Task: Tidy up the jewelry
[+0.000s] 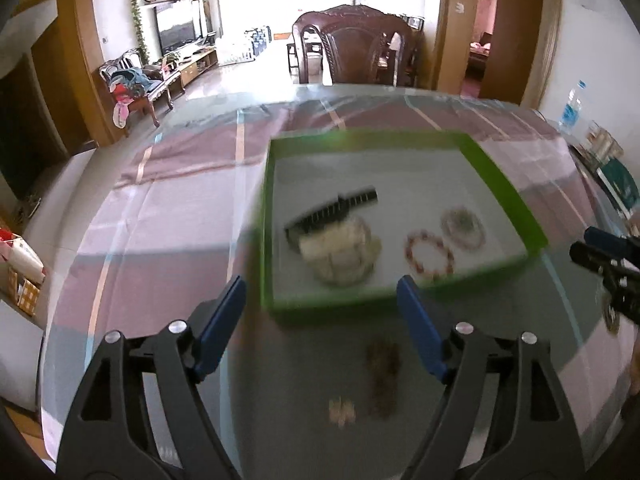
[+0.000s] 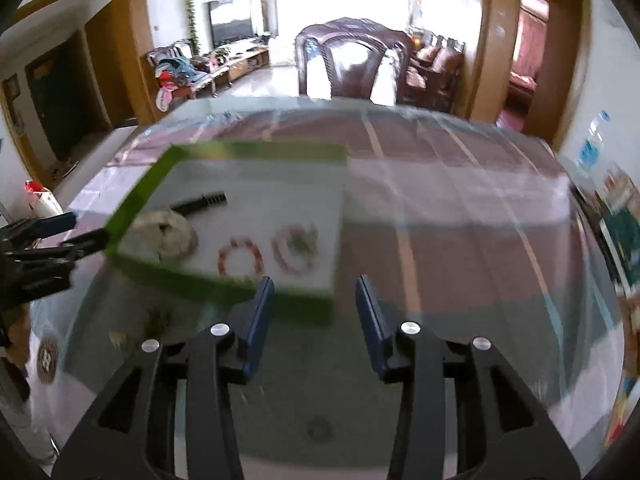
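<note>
Motion-blurred green tray (image 1: pixel 502 184), smeared brown trinkets (image 1: pixel 383 376) unidentifiable on table

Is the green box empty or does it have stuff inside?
Not empty. The shallow green-rimmed box holds a black comb, a cream bundle and two beaded bracelets.

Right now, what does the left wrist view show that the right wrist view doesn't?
Only the left wrist view shows its own open left tongs straddling the green tray's near edge.

Only the right wrist view shows the open right tongs at the tray's near right corner.

Both show the black comb, pale bundle, two bead bracelets inside the tray, and blurred loose pieces on the glass table.
</note>
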`<state>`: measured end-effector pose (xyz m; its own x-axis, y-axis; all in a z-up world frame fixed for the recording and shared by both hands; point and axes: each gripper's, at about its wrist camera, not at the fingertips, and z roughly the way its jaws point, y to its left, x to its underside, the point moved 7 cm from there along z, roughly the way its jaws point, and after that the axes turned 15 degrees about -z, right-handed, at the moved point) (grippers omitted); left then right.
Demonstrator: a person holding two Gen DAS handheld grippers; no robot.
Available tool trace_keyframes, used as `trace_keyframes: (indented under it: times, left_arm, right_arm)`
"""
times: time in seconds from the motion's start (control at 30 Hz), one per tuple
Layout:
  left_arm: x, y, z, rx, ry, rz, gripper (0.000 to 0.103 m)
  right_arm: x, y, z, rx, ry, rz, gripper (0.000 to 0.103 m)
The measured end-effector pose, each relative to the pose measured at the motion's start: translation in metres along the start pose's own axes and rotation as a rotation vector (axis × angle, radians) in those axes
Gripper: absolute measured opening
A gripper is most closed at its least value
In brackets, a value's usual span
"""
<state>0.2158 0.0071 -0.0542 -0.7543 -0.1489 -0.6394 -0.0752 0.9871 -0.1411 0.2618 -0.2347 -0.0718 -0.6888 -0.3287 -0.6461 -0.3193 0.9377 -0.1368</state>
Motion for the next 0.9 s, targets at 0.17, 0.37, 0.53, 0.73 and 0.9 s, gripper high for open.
trace_keyframes:
  times: [0.17,0.37,0.53,0.73,0.9]
  left_arm:
    - [0.043,0.014,0.012,-0.039,0.069,-0.011,0.077]
    - [0.070,-0.005,0.031,0.005,0.147,0.013,0.077]
    - [0.081,-0.018,0.045,-0.004,0.184,0.034,0.072]
    - [0.087,-0.023,0.057,0.001,0.218,0.036,0.031]
    - [0.093,-0.029,0.050,0.027,0.221,0.051,0.016]
  right_arm:
    - [0.058,-0.011,0.012,0.019,0.089,0.087,0.046]
    - [0.083,0.001,0.023,-0.013,0.130,0.120,0.046]
    - [0.090,0.014,0.025,-0.027,0.160,0.083,0.049]
    - [0.095,0.018,0.031,-0.041,0.177,0.084,0.050]
    - [0.094,0.019,0.035,-0.046,0.180,0.091,0.052]
